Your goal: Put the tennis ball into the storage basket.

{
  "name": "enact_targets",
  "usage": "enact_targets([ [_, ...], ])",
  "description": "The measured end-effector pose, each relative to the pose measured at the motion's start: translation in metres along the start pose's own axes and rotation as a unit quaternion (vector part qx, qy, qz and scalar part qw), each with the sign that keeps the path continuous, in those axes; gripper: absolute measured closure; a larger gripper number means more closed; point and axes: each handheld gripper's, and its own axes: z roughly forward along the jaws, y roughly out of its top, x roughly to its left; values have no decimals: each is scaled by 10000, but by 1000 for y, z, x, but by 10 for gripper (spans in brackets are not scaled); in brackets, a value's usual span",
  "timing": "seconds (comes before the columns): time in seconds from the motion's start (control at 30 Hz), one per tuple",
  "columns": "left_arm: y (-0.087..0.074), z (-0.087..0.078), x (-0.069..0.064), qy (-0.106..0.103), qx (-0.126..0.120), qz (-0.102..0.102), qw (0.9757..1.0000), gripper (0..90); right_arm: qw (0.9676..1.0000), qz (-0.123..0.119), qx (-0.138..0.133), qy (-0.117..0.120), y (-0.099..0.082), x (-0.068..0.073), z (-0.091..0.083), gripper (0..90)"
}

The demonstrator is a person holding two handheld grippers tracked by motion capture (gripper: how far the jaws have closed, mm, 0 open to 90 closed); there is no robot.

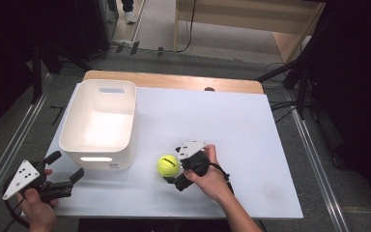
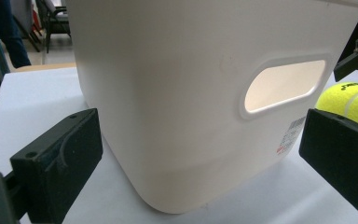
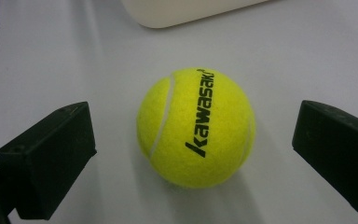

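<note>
A yellow tennis ball (image 1: 168, 165) printed "kawasaki" (image 3: 196, 128) rests on the white table top (image 1: 232, 121). My right gripper (image 1: 173, 167) is open, one jaw on each side of the ball with clear gaps (image 3: 191, 154). A white plastic bin (image 1: 99, 123) with a handle slot stands to the left of the ball. My left gripper (image 1: 66, 166) is open at the bin's near left corner, pointing at its front wall (image 2: 182, 93). In the left gripper view (image 2: 198, 163) the ball (image 2: 349, 102) lies past the right jaw, and a jaw of the right gripper (image 2: 356, 58) hangs above it.
The bin looks empty inside. A wooden table edge (image 1: 174, 79) runs along the far side. Bare white surface (image 1: 241, 159) stretches right of the ball. Metal rails (image 1: 9, 145) run along the floor, and a person's shoe (image 1: 130, 17) stands at the back.
</note>
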Motion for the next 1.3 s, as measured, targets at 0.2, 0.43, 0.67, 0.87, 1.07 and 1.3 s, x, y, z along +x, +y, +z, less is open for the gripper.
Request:
enact_targets([
  [0.2, 0, 0, 0, 0, 5, 4, 10000, 0, 10000, 17, 76, 30, 1, 0, 4, 0],
  [0.43, 0, 0, 0, -1, 10, 9, 10000, 0, 9999, 10, 145, 48, 1, 0, 8, 0],
  [0.67, 0, 0, 0, -2, 5, 0, 10000, 0, 9997, 40, 232, 53, 2, 0, 13, 0],
  [0.87, 0, 0, 0, -1, 5, -2, 10000, 0, 9993, 91, 348, 71, 2, 2, 19, 27],
  [1.07, 0, 0, 0, -3, 13, -4, 10000, 0, 9990, 203, 397, -2, 3, 4, 23, 48],
  [1.3, 0, 0, 0, -4, 19, -3, 10000, 0, 9983, 309, 489, -27, 2, 4, 27, 50],
])
